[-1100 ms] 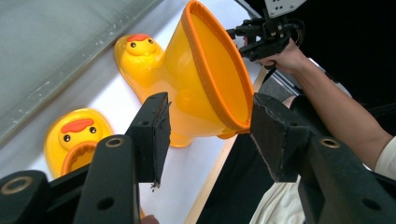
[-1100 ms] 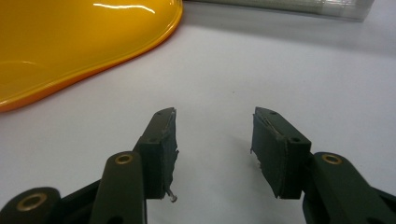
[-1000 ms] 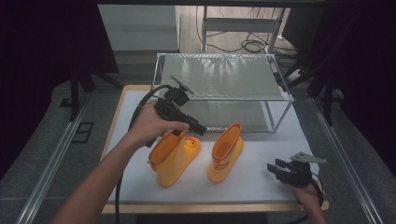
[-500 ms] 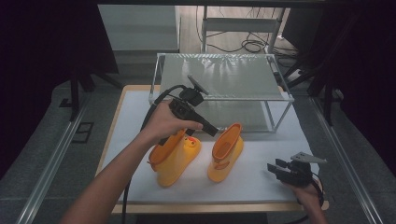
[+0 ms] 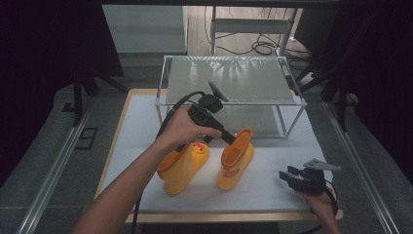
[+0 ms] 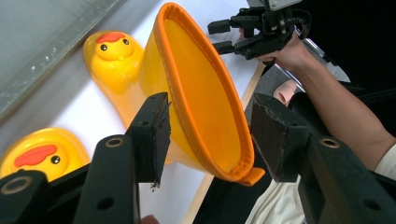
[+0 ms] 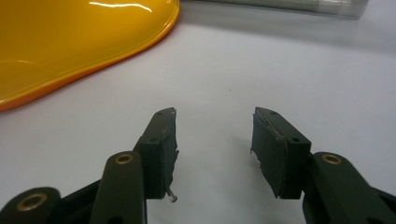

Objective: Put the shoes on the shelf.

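Straddling the right boot's (image 6: 205, 98) rim unclamped, the open left tool (image 6: 208, 135) hides its heel.

Dim room, dark on both sides. At centre, a worktop (image 5: 131, 126) with a white surface and a pale wooden rim. On its far half, a low shelf rack (image 5: 229, 80) with a white frame and frosted panels, brightly lit from above, glare on the top panel. Grey floor (image 5: 44, 161) all round, with metal rails (image 5: 53, 170) running from near to far on the left and right. A dark rectangular plate (image 5: 84, 138) set in the floor at left. Beyond the rack, a pale wooden floor strip with loose black cables (image 5: 260, 47). Black stand legs (image 5: 80, 92) at far left, more dark struts at far right.
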{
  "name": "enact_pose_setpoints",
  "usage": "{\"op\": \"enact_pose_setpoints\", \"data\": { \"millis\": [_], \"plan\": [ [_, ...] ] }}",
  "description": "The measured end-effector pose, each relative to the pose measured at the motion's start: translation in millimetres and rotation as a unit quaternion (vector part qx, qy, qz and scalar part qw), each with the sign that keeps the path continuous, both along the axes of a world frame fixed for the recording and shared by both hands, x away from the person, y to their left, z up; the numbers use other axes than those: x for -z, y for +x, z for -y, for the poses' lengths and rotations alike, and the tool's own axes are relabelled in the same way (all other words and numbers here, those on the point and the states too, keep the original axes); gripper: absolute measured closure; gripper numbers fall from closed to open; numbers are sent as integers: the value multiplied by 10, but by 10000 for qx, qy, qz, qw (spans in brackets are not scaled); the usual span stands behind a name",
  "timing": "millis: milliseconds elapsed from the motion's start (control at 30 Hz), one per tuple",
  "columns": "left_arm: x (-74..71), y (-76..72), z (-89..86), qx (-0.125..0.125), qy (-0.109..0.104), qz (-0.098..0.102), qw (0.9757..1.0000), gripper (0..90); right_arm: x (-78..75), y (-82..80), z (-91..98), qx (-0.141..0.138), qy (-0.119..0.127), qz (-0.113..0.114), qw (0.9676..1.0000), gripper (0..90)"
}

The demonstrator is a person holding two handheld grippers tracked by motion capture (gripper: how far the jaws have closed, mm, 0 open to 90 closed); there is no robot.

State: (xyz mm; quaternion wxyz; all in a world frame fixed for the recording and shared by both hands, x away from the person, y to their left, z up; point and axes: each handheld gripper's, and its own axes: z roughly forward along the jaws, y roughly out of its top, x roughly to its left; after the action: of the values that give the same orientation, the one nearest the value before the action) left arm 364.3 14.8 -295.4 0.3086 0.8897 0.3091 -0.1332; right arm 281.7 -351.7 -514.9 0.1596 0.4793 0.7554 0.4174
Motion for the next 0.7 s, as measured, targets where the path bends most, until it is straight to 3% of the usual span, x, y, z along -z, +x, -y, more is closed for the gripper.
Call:
{"op": "enact_pose_setpoints", "data": {
  "millis": [200, 700],
  "plan": [
    [74, 30, 103, -23, 69, -73, 9999, 483, 0, 0, 5, 15, 16, 0, 10000, 494],
    [229, 59, 240, -105, 537, -151, 9984, 491, 3, 2, 1, 11, -6, 0, 10000, 494]
  ]
}}
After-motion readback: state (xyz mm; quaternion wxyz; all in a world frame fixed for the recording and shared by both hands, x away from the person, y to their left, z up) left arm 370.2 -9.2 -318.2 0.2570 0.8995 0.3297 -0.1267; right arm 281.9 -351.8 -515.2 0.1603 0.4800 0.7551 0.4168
